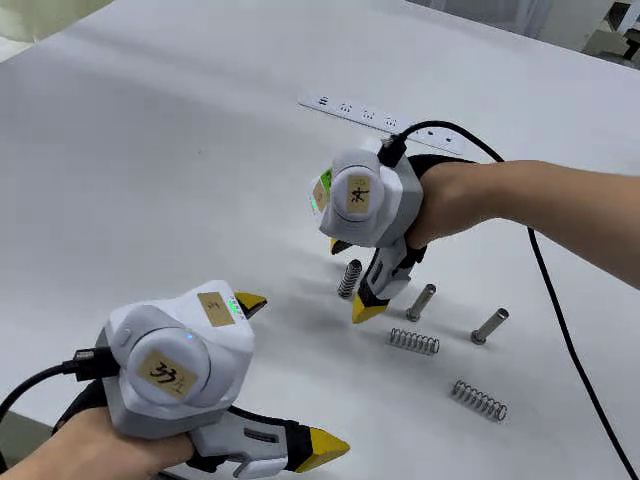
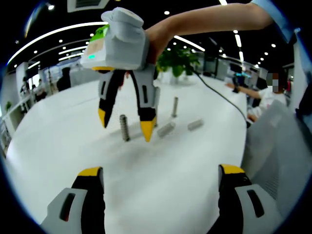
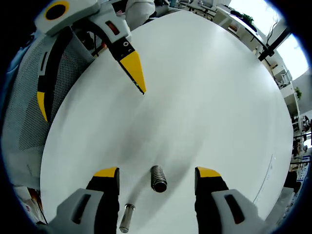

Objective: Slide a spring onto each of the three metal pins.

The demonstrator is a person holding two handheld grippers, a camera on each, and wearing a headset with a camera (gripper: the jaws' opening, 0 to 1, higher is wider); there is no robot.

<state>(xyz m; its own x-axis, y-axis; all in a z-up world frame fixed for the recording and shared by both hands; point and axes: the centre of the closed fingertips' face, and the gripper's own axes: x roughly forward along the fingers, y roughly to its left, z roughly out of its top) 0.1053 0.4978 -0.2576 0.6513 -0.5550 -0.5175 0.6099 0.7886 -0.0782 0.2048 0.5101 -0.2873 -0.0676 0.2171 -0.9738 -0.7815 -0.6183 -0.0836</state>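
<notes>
A spring sits upright on a pin point(image 1: 349, 279) on the white table point(image 1: 180, 170). My right gripper point(image 1: 353, 277) hangs over it, open, with one yellow tip on each side and no contact that I can see. Its own view has the spring-covered pin point(image 3: 158, 178) between the jaws of the right gripper point(image 3: 158, 171). Two bare metal pins point(image 1: 421, 302) point(image 1: 490, 326) stand to the right. Two loose springs point(image 1: 413, 341) point(image 1: 478, 400) lie in front of them. My left gripper point(image 1: 288, 373) is held open near the table's front left, with nothing in it.
A white power strip point(image 1: 385, 119) lies at the back of the table, and a black cable point(image 1: 550, 290) runs from the right gripper across the right side. In the left gripper view, the right gripper point(image 2: 125, 124) is ahead and a person point(image 2: 265, 95) sits far right.
</notes>
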